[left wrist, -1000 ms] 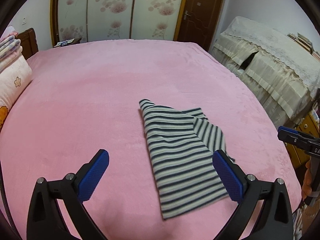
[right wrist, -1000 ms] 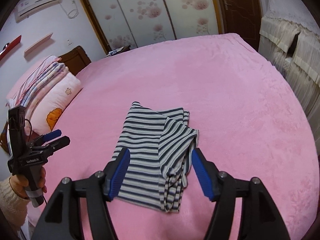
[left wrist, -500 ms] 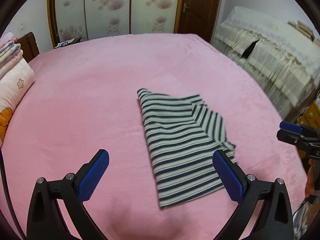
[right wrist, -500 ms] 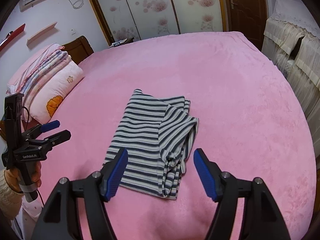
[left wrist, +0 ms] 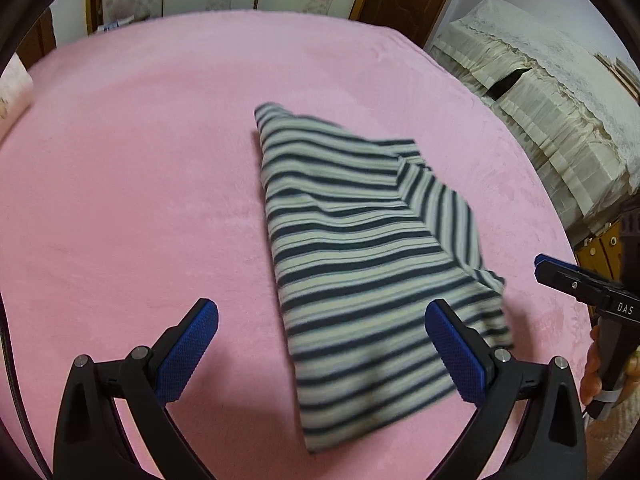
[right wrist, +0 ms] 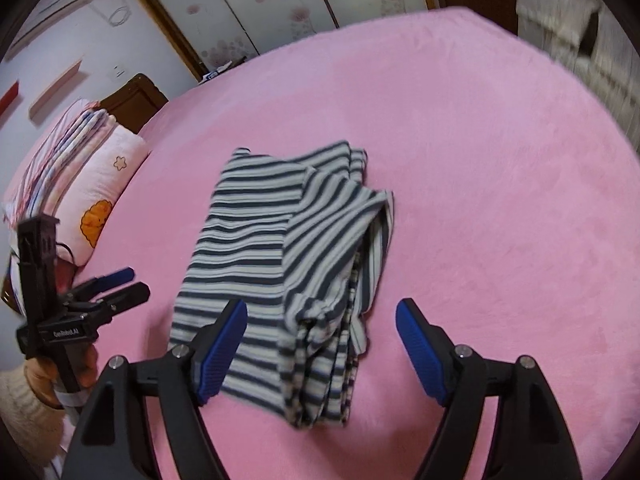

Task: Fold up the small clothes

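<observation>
One part-folded garment of dark-and-cream striped knit [left wrist: 360, 272], flat near the middle of pink plush bed [left wrist: 132, 200], long axis running away from both tools. Doubled, bunched side with loose hem toward right tool [right wrist: 320, 344]; single smooth layer toward left tool [left wrist: 322, 344]. Near hem directly ahead of and below both, framed between their blue pads. Left tool spread wide, empty. Right tool apart, jaws just widened, cloth beneath but untouched. Bare bed on every side; stacked pillows [right wrist: 92, 184] and draped cream furniture [left wrist: 532, 92] well clear.
</observation>
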